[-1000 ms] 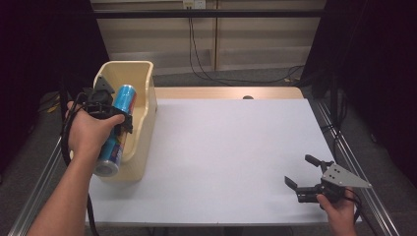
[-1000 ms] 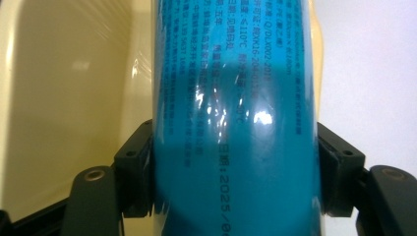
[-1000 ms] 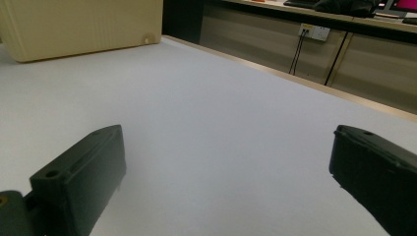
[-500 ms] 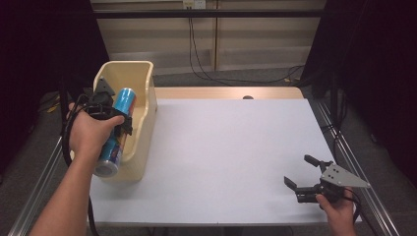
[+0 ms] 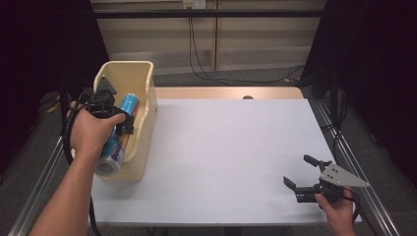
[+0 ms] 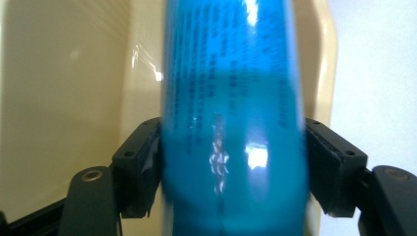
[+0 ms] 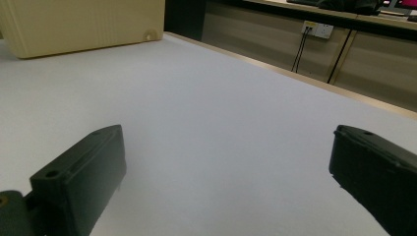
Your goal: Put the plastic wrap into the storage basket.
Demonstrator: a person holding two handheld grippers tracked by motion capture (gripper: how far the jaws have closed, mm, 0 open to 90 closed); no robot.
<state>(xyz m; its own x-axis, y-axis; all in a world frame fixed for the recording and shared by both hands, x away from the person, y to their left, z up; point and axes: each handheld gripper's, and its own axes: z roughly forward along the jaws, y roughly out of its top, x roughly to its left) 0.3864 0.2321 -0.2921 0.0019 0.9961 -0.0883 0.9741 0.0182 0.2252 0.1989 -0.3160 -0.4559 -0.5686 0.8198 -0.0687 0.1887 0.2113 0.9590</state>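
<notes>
Blue glossy can [image 5: 119, 132] sits clamped across its middle between both jaws of the left gripper [image 5: 118, 125], tilted inside the beige bin [image 5: 142, 98] at left of frame. Risk: the smooth round wall could slip or rotate in the pads, or its lower end catch the bin rim. Right gripper [image 5: 301, 178] rests spread and empty, lower right on the white table [image 5: 226, 147].

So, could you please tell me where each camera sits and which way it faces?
High view: above the person's side, looking forward and down on the table; both forearms and the right tool show.
Left gripper view: rides the left tool, jaws clamping a blue can by the beige bin.
Right gripper view: low over the table, jaws apart.
All share the bin.
</notes>
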